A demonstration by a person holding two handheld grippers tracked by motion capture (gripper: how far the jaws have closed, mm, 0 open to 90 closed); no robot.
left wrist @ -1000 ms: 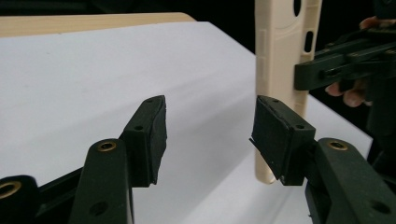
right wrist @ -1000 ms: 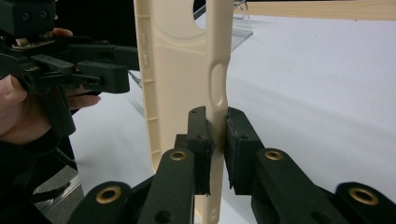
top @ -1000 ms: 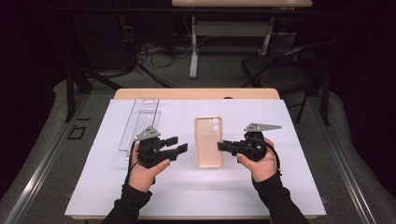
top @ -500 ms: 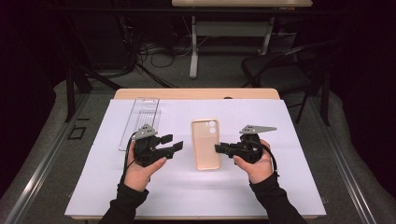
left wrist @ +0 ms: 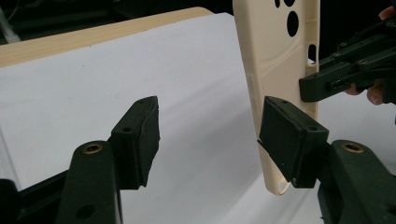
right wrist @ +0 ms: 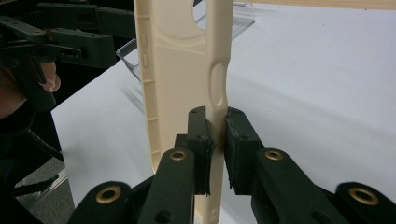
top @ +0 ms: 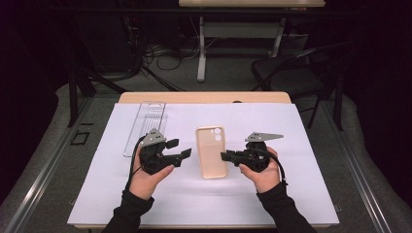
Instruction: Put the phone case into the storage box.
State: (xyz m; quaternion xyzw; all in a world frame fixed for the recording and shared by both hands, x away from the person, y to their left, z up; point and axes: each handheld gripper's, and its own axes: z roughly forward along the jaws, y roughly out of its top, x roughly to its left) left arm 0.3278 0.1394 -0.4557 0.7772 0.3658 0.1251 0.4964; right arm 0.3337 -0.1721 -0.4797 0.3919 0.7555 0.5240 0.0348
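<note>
A cream phone case (top: 211, 151) with camera cut-outs lies back-up at the middle of the white sheet (top: 301, 194). My right gripper (top: 226, 156) is shut on its right side wall; in the right gripper view my right gripper (right wrist: 218, 140) pinches the thin edge of the case (right wrist: 182, 79). My left gripper (top: 183, 151) stands open just left of the case. In the left gripper view the left gripper (left wrist: 215, 135) has its jaws wide apart, one pad beside the case (left wrist: 275, 60) edge, and the right gripper (left wrist: 345, 77) is beyond it.
A clear plastic tray (top: 145, 124) lies at the back left of the sheet, behind my left hand. The wooden table edge (top: 204, 97) runs along the far side. A chair (top: 291, 73) and desk legs stand on the floor beyond.
The case, held by the right gripper, has slid slightly left and toward the person. Both hands have drawn back a little with it.
</note>
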